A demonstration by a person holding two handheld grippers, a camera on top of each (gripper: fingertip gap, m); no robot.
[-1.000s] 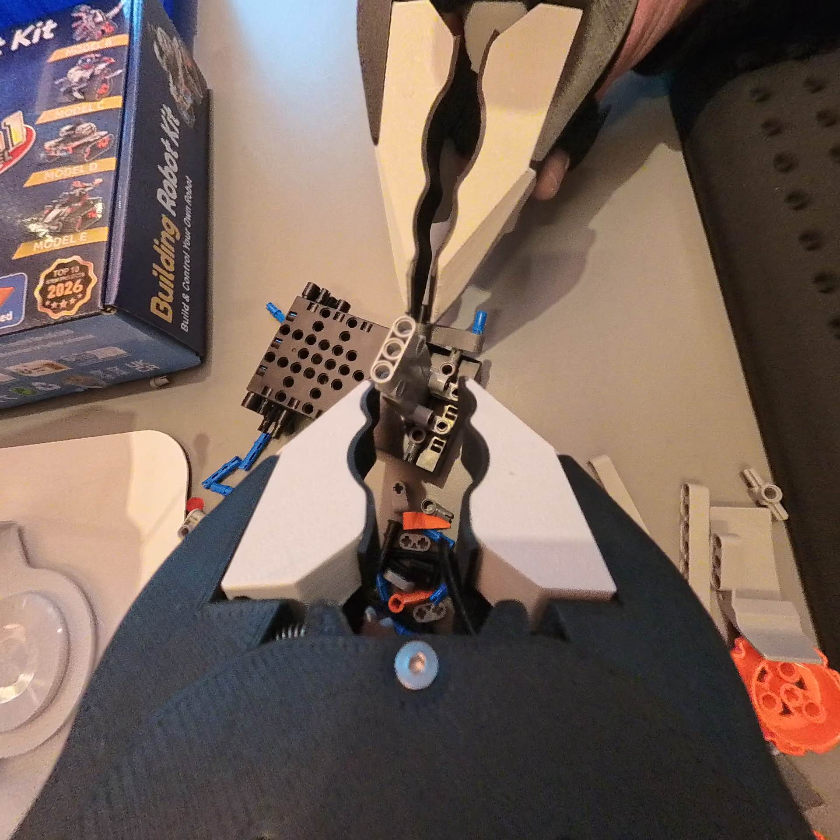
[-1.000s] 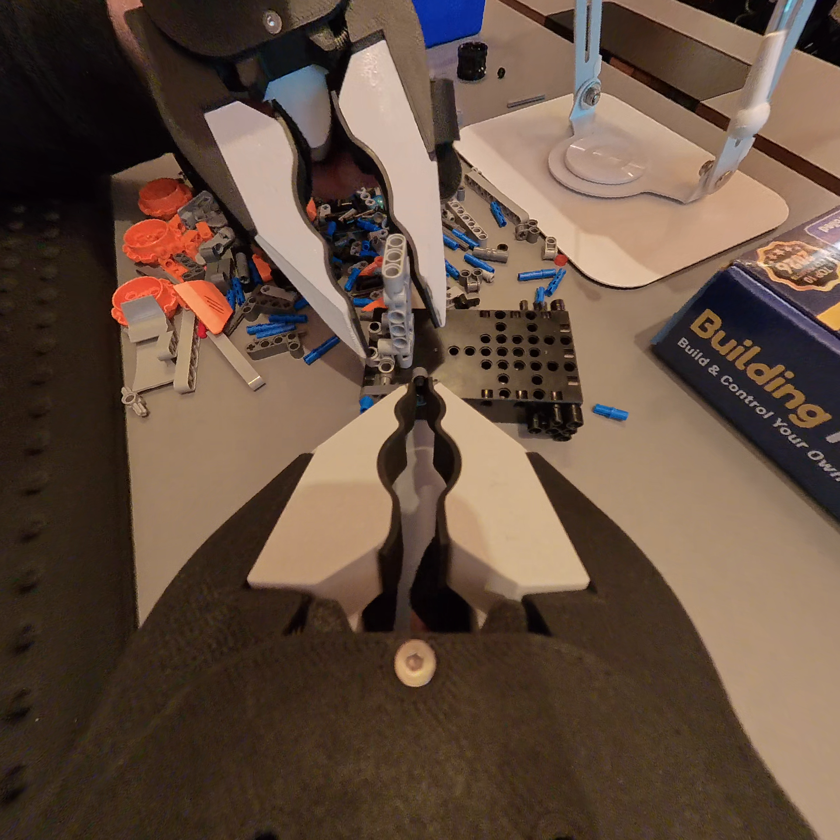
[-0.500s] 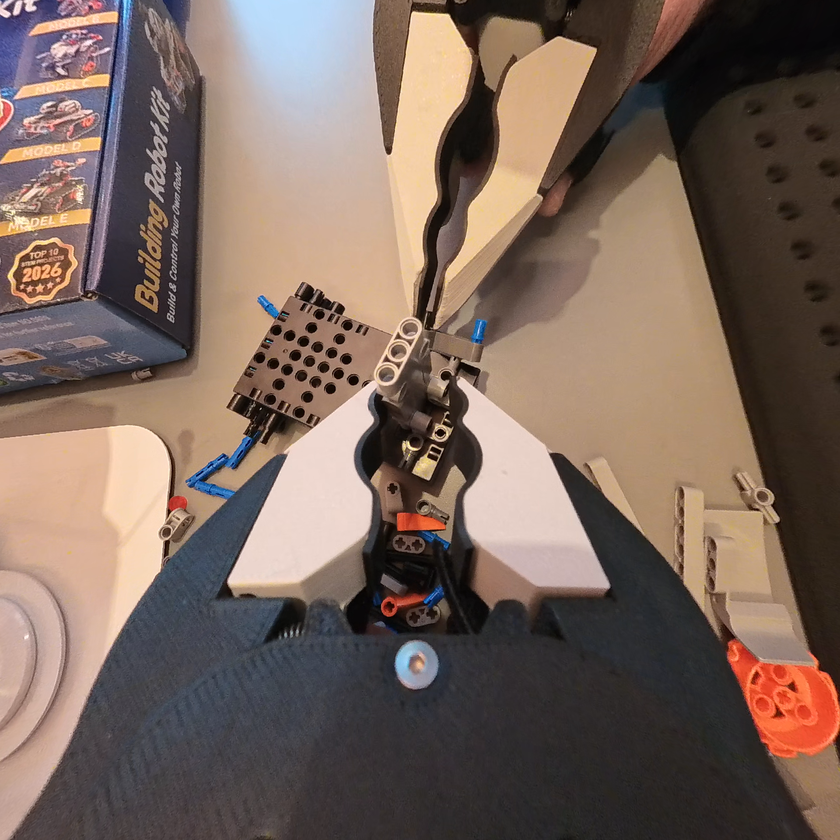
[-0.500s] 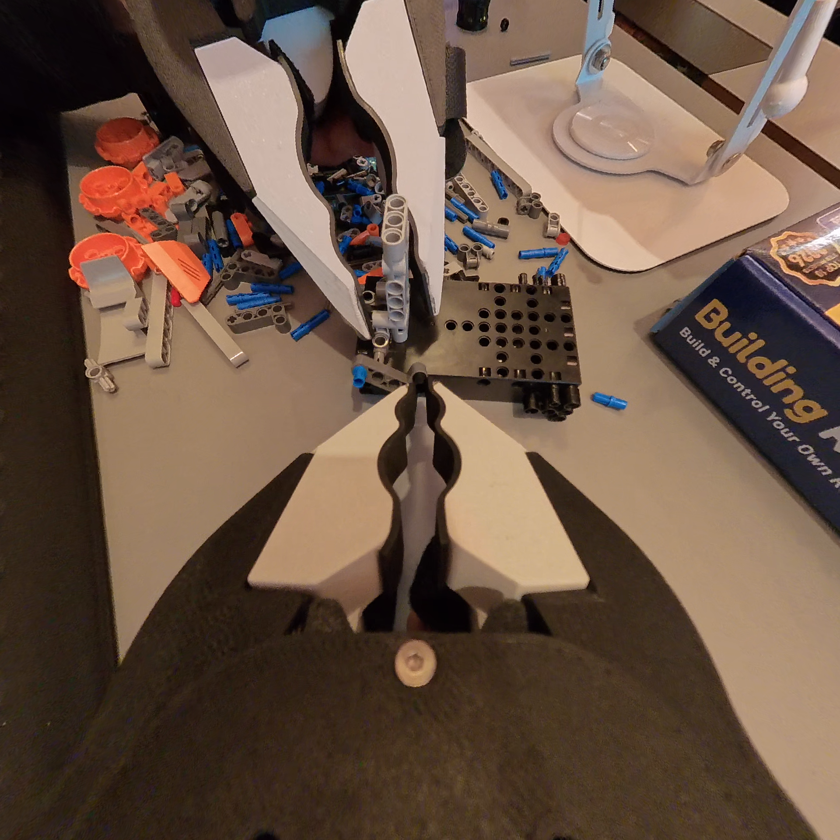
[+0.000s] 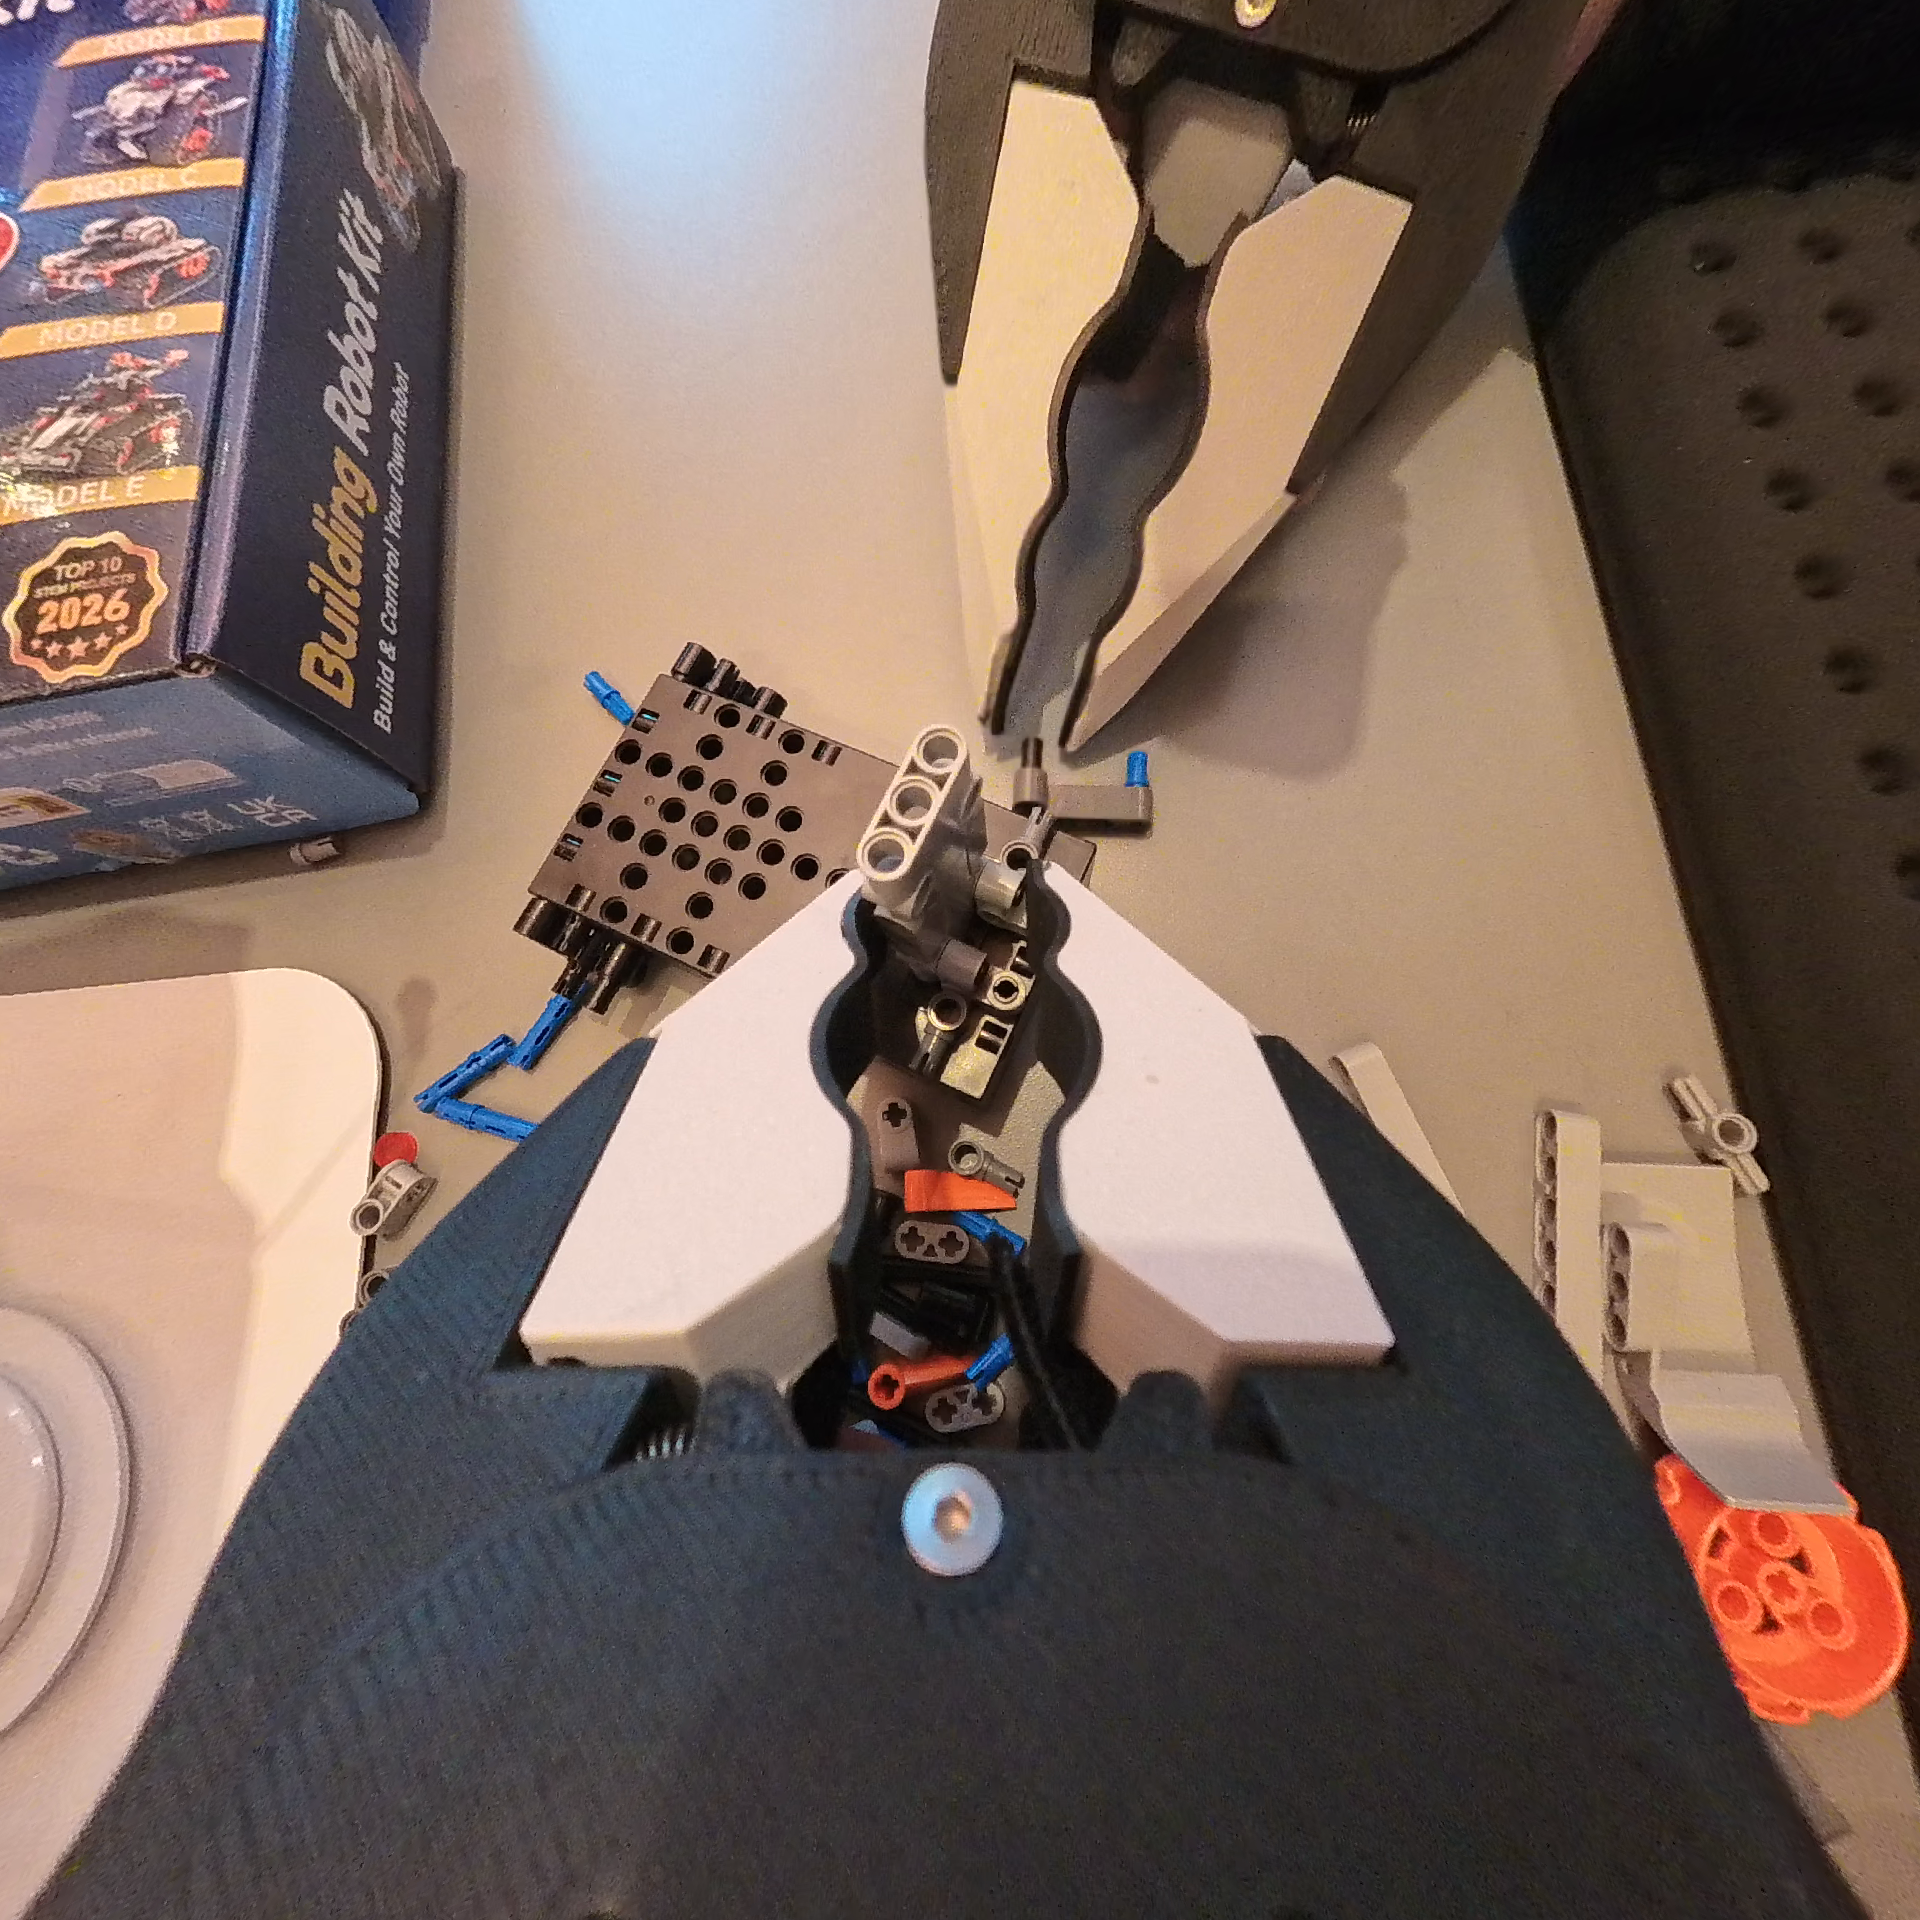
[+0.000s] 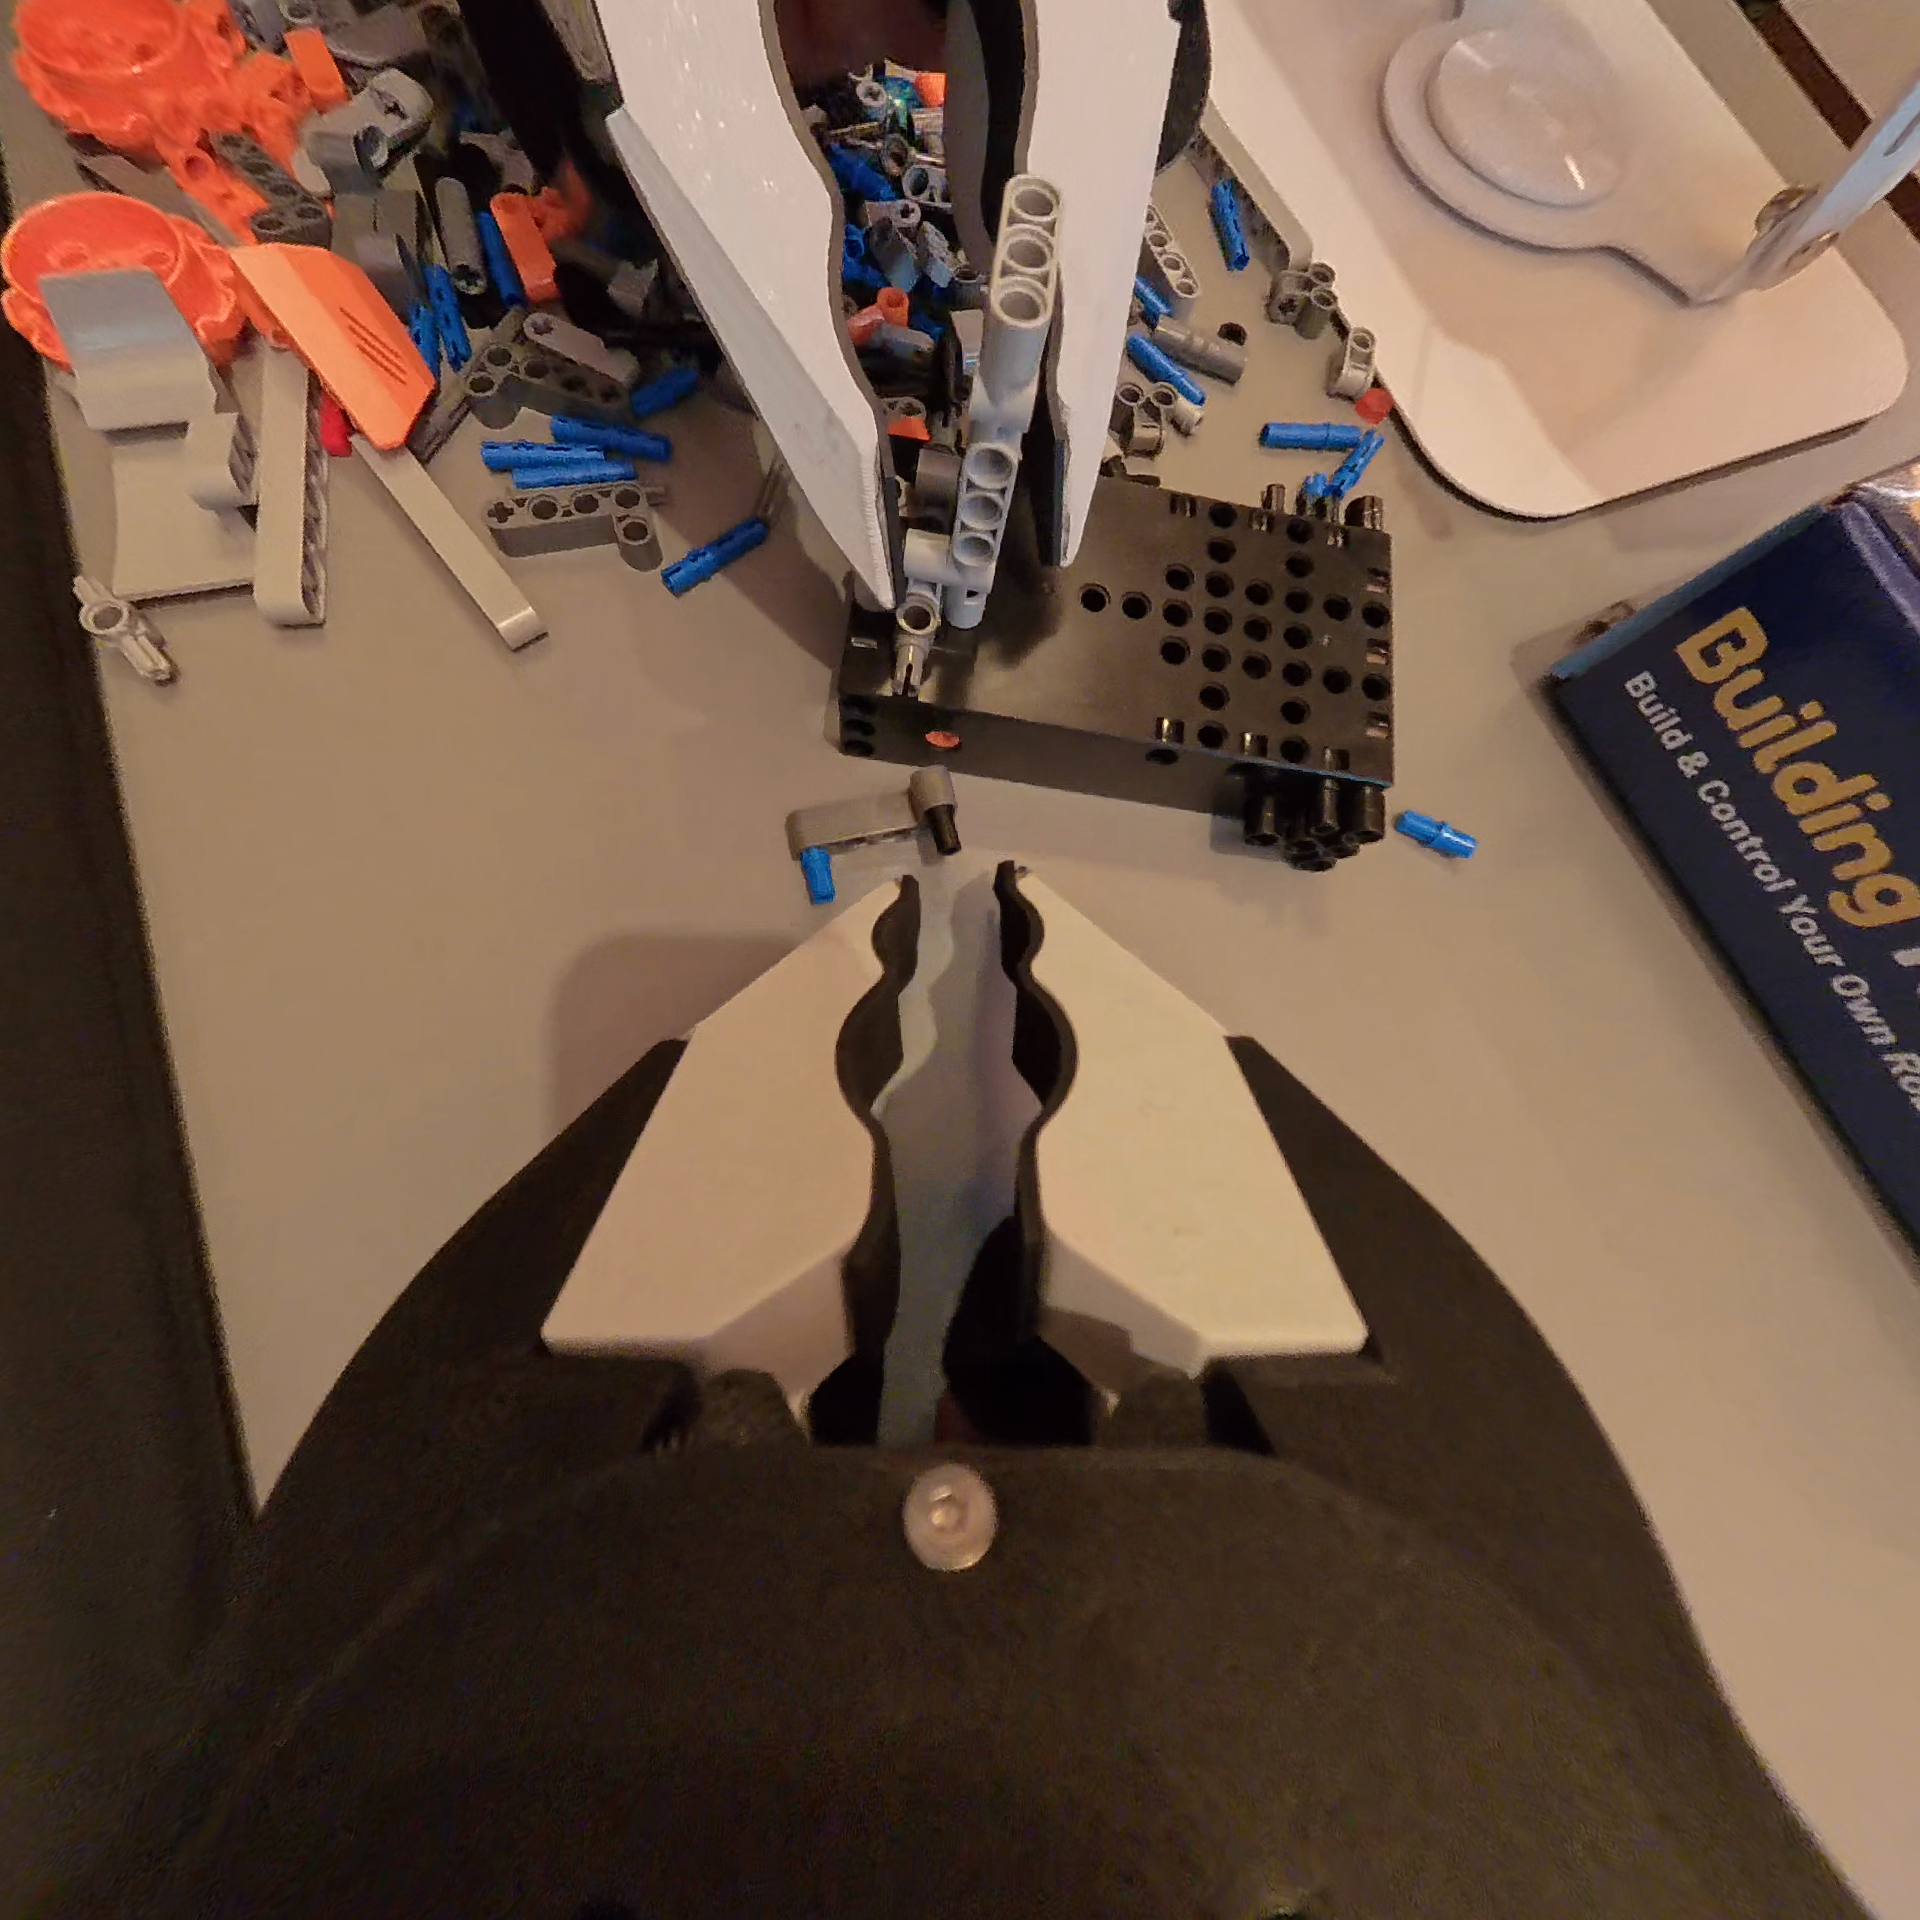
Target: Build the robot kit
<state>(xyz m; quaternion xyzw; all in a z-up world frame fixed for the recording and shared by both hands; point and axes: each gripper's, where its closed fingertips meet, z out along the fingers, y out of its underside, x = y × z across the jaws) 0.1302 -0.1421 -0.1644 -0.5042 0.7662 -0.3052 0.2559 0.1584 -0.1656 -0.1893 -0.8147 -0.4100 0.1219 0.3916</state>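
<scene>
While left gripper (image 5: 951,883) clamps grey beam (image 6: 1003,416), loose bricks (image 6: 561,457) crowd behind.

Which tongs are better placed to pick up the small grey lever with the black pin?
Probably the right tongs: open, empty, tips just short of the lever on the table. The left tongs are shut on the grey beam.

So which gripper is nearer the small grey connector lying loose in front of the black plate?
Right. The right gripper is open just short of the small grey connector; the left gripper is beyond it, shut on the light grey beam.
</scene>
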